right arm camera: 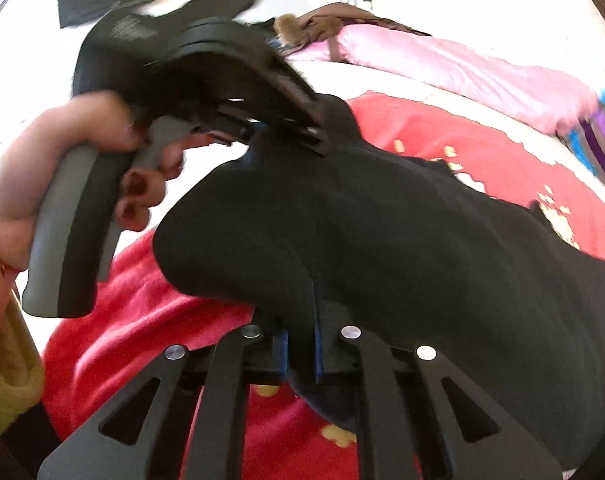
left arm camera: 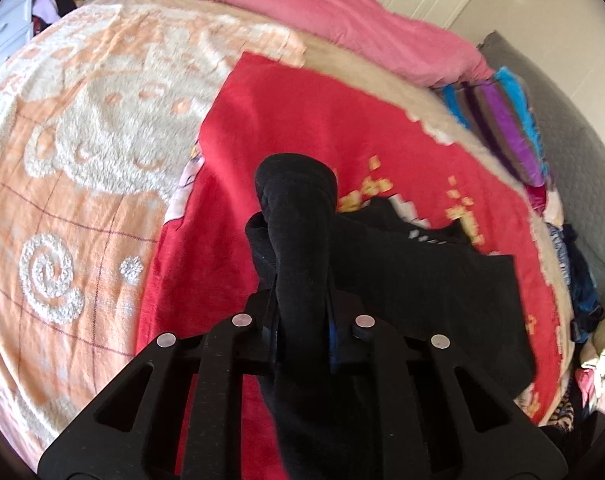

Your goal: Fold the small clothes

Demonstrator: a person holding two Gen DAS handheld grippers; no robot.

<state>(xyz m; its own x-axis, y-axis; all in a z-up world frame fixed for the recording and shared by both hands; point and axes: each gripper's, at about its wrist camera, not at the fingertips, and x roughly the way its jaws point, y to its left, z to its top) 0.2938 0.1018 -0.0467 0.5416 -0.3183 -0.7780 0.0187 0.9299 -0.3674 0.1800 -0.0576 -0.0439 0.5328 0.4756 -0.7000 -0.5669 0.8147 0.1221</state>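
A small black garment (left arm camera: 402,280) hangs lifted over a red blanket (left arm camera: 302,120) on the bed. My left gripper (left arm camera: 302,316) is shut on one bunched edge of it, the cloth bulging out past the fingers. My right gripper (right arm camera: 300,344) is shut on another edge of the same black garment (right arm camera: 382,248), which drapes to the right. In the right wrist view the left gripper (right arm camera: 302,132) shows from the side, held by a hand (right arm camera: 62,152), pinching the cloth's upper part. The fingertips of both grippers are hidden in fabric.
An orange and cream fleece blanket (left arm camera: 82,160) covers the bed's left side. A pink duvet (left arm camera: 342,12) lies along the far edge. A striped purple and blue garment (left arm camera: 502,120) and a pile of clothes (left arm camera: 582,320) lie at the right.
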